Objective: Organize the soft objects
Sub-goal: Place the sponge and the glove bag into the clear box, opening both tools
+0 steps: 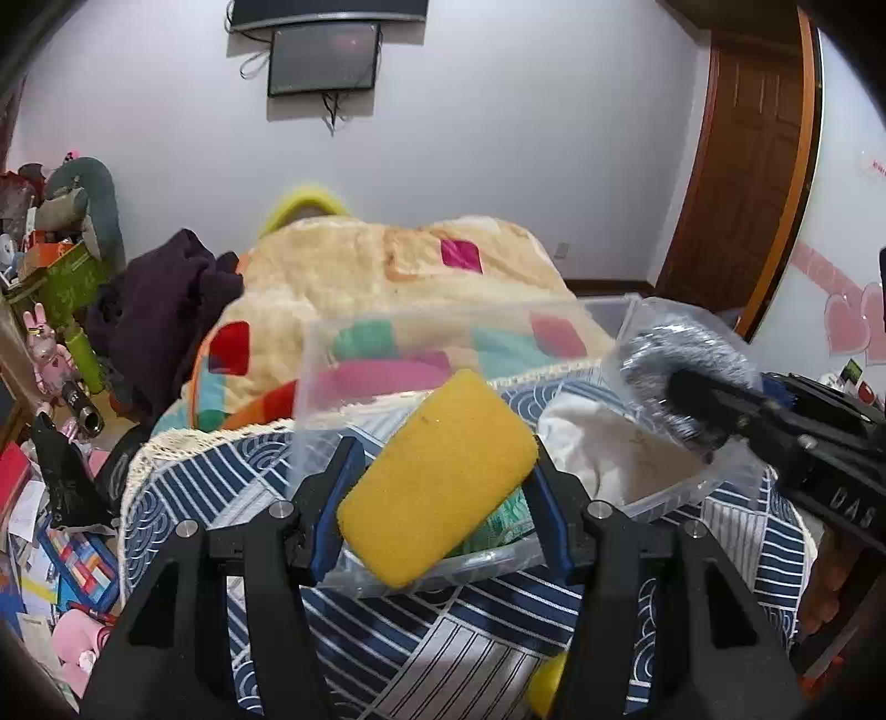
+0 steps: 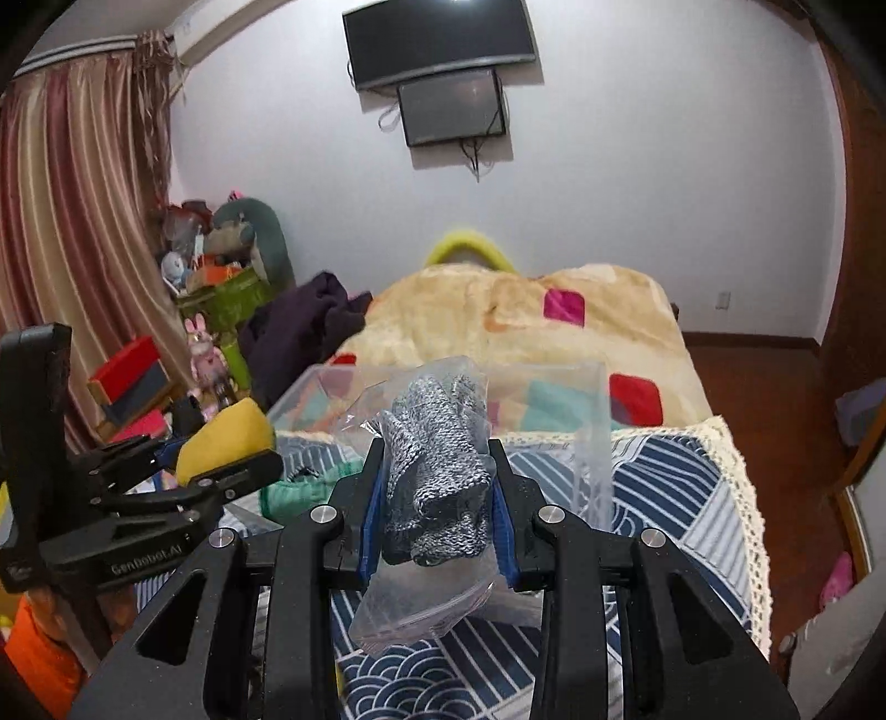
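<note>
Your left tongs: closed on 1 yellow sponge, held tilted between the 2 blue-padded fingers, above the near rim of a clear plastic bin. From the right wrist view the same sponge shows at the left, clamped in the left tongs.

Your right tongs: closed on 1 grey knit glove in a clear plastic bag; the bag's loose end hangs below the fingers. In the left wrist view the bagged glove sits at the right, over the right half of the bin, gripped by the right tongs.

Clear plastic bin: rests on a blue-and-white patterned cloth with a cream lace edge, which covers the tabletop. Contents visible: 1 white cloth in the right part and 1 green knit item in the left part, partly hidden behind the sponge.

Behind the bin: 1 bed with a cream blanket bearing coloured squares, and 1 dark purple garment heaped at its left side.

On the far wall: 2 dark screens, 1 above the other, cables hanging below.

Left of the bed: a clutter of toys and boxes, including 1 pink rabbit figure. A striped curtain hangs at the left; a wooden door stands at the right.
</note>
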{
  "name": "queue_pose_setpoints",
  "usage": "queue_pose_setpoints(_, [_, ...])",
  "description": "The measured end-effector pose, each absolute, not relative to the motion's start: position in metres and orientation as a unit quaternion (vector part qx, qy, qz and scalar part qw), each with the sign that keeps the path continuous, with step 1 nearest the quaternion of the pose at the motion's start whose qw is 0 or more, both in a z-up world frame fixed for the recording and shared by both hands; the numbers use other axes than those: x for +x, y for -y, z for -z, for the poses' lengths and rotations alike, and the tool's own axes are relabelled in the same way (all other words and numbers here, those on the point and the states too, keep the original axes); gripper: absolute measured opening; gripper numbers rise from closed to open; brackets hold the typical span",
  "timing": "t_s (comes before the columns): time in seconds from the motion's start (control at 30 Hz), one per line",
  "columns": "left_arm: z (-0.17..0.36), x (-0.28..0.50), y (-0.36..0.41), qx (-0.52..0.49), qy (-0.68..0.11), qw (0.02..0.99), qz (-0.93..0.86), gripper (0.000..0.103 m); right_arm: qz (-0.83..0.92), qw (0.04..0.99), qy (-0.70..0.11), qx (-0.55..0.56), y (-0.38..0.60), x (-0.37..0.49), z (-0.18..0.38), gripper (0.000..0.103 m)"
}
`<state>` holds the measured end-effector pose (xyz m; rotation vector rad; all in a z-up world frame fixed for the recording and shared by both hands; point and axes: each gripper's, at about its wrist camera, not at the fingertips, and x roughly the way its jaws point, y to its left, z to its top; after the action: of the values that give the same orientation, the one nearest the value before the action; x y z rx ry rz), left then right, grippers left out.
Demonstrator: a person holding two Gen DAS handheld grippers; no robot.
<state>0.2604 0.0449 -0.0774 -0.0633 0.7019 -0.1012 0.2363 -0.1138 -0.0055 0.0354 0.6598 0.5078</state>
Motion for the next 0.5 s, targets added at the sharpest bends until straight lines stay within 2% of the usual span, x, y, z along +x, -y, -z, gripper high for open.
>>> queue_pose_setpoints(0.17, [0.089, 0.271, -0.036, -0.025, -0.358, 0.932, 0.051, 0.056, -0.247, 0.906, -0.344, -0.007, 0.102, 0.239, 0.021, 0.031])
queue_pose_setpoints(0.33, [0.094, 0.274, -0.035, -0.026, -0.373, 0.926, 0.057, 0.062, -0.236, 0.907, -0.347, -0.025, 0.102, 0.238, 0.025, 0.035])
queue_pose_setpoints(0.5, [0.087, 0.266, -0.04, -0.039, -0.365, 0.928, 0.058, 0.071, -0.224, 0.915, -0.332, -0.042, 0.105, 0.23, 0.017, 0.058])
